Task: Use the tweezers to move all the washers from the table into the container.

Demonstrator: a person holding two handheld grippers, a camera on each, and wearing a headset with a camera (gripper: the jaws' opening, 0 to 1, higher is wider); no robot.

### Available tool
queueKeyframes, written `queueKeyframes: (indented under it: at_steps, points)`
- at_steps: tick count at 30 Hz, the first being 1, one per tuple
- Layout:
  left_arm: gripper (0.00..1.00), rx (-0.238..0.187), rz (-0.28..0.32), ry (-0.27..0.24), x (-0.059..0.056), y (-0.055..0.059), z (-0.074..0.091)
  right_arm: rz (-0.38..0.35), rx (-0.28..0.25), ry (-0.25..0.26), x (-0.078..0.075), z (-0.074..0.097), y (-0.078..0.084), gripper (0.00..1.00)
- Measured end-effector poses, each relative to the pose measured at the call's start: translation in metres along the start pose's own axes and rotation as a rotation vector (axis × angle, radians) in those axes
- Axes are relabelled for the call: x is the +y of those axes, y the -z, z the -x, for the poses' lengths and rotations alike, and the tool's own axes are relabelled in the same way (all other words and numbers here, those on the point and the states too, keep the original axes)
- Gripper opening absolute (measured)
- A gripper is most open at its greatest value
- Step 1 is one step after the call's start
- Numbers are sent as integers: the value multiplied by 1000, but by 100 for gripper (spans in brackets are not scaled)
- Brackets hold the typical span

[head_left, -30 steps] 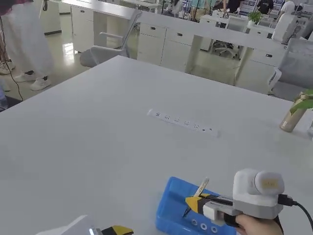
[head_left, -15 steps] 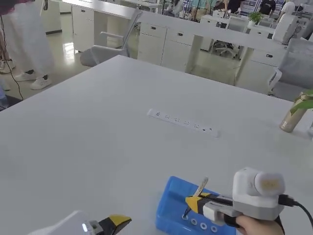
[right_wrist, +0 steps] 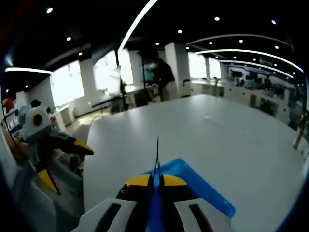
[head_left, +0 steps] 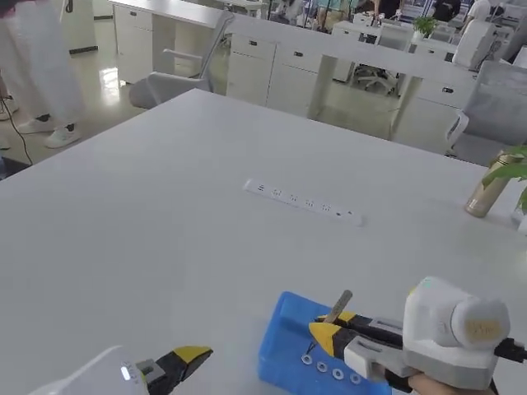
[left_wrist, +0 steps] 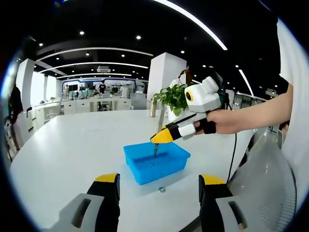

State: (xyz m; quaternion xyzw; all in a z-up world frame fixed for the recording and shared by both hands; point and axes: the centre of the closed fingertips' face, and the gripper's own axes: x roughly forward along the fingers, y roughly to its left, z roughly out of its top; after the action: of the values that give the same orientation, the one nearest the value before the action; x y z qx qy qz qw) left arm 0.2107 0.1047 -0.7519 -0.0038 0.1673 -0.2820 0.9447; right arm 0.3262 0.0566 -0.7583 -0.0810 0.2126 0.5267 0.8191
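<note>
Probably an open office (white desks point(head_left: 276, 74), swivel chairs point(head_left: 169, 85)).

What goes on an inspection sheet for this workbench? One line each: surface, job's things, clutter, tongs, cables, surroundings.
Surface: white table, no spills seen.
Job's things: blue container holding several washers; loose washer, likely, on the table before it; tweezers.
Clutter: bottle, power strip.
Tongs: right tongs shut on tweezers, tips in container; left tongs open.
Cables: black cable trailing from right tongs.
Surroundings: desks, office chair, person standing.

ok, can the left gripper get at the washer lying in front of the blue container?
Probably yes: the washer lies on bare table just ahead of the open left gripper, with nothing between them.
</note>
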Motion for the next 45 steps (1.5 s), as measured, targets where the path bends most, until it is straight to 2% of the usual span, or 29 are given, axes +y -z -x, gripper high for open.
queueKeyframes:
  at_steps: [4,8,10,13,16,22,27,45]
  points:
    - [68,0,-2,0,0,0,0,4,-31,-23,15,8,-7,3]
    - [69,0,0,6,-1,0,0,-12,-37,-50,30,10,-3,3]
    - [69,3,8,10,-2,0,0,-28,-31,-70,39,9,3,3]
    - [71,8,15,7,-1,1,-1,-55,2,-75,45,4,18,3]
    - [72,7,24,6,-1,1,0,-88,16,-83,51,1,26,3]
    - [73,8,31,8,-1,2,-1,-109,48,-82,49,-11,48,3]
    - [75,1,39,14,-1,0,-1,-112,73,-81,47,-15,56,3]
    - [80,-10,61,13,-1,-1,-2,-120,110,-97,50,-20,67,3]
